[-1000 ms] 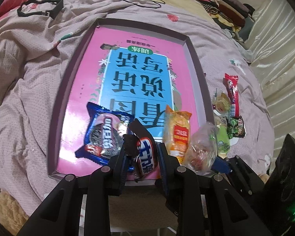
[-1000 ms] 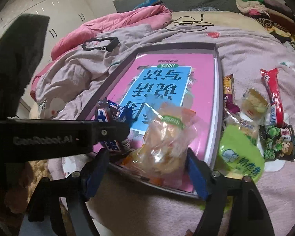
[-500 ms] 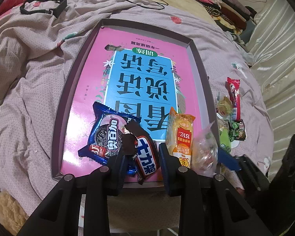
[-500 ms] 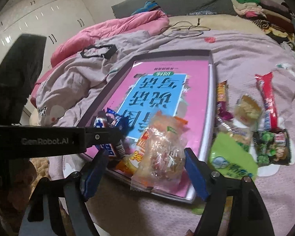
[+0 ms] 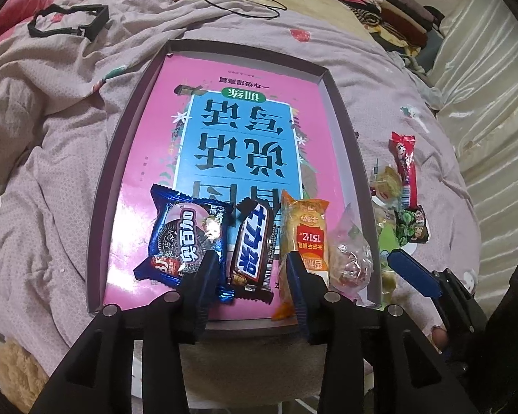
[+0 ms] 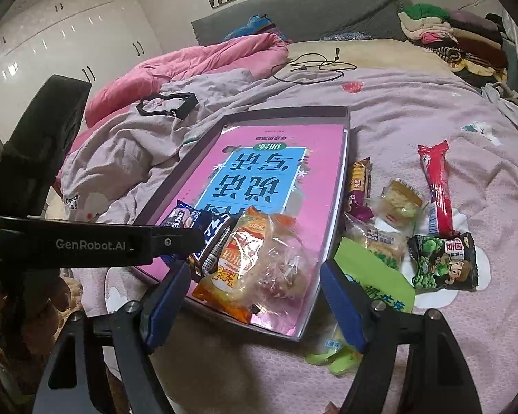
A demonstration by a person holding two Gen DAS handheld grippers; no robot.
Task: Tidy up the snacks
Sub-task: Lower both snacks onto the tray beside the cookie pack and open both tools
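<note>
A wide bed [image 5: 69, 158] covered in a mauve sheet carries everything, and on it lies a shallow tray [image 5: 348, 127] lined with a pink and blue book cover. Along the tray's near edge four snacks sit side by side: a blue cookie pack [image 5: 186, 234] on the left, a chocolate bar [image 5: 253, 248] just right of it, an orange cake pack [image 5: 305, 231] next, and a clear candy bag [image 5: 350, 252] against the right wall. To the right of the tray, on the sheet, the rest wait in a loose cluster: a green pouch [image 6: 380, 276], a pea bag [image 6: 442, 262], a red sausage stick [image 6: 437, 186], a small cracker pack [image 6: 402, 198] and a purple-ended bar [image 6: 359, 186]. The left gripper [image 5: 250, 265] stands over the chocolate bar with its jaws opening; the bar lies flat between them, and the pads no longer seem to press it, so this reads as the release that ends one placement. The right gripper [image 6: 252, 276] hangs near the tray's near right corner, jaws wide apart and holding nothing, with the candy bag resting on the tray in front of it. The next move probably calls for either hand to lift clear without dragging a wrapper, then swing right to the cluster; the green pouch is nearest, and its slack film will want a pinch on a flat edge.
</note>
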